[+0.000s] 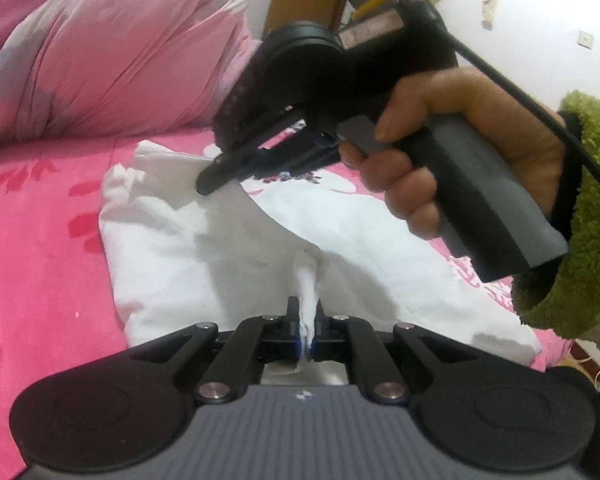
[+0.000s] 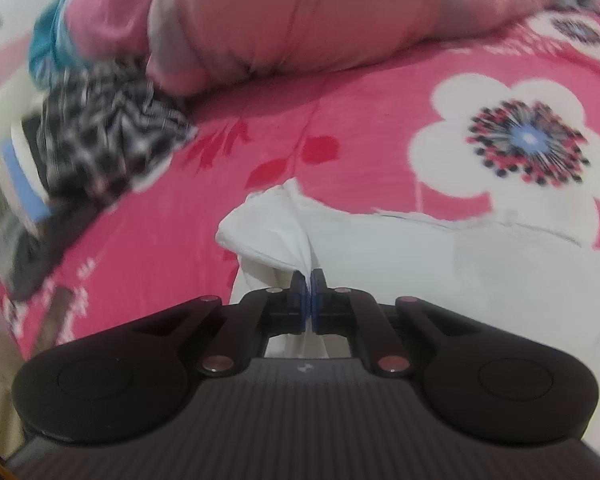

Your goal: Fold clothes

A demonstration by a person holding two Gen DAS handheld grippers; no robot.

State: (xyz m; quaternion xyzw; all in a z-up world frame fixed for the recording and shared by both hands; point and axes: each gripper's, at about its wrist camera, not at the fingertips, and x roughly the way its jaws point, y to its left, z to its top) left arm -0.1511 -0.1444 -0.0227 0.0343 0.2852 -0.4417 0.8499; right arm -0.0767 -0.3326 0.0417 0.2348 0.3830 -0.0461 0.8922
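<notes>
A white garment (image 1: 220,248) lies crumpled on a pink flowered bedsheet (image 1: 40,240). My left gripper (image 1: 306,320) is shut on a pinched fold of its near edge, the cloth bunched between the blue pads. Farther off in the left wrist view, a hand holds my right gripper (image 1: 208,186) with its fingers down on the garment's far side. In the right wrist view the right gripper (image 2: 309,300) is shut on a gathered corner of the white garment (image 2: 480,272), which puffs up just beyond the pads.
A big pink quilt (image 1: 112,48) is heaped at the back of the bed. A black-and-white patterned cloth (image 2: 108,136) and a teal item (image 2: 48,48) lie at the bed's left edge. A green fleece sleeve (image 1: 580,220) covers the wrist of the hand holding the right gripper.
</notes>
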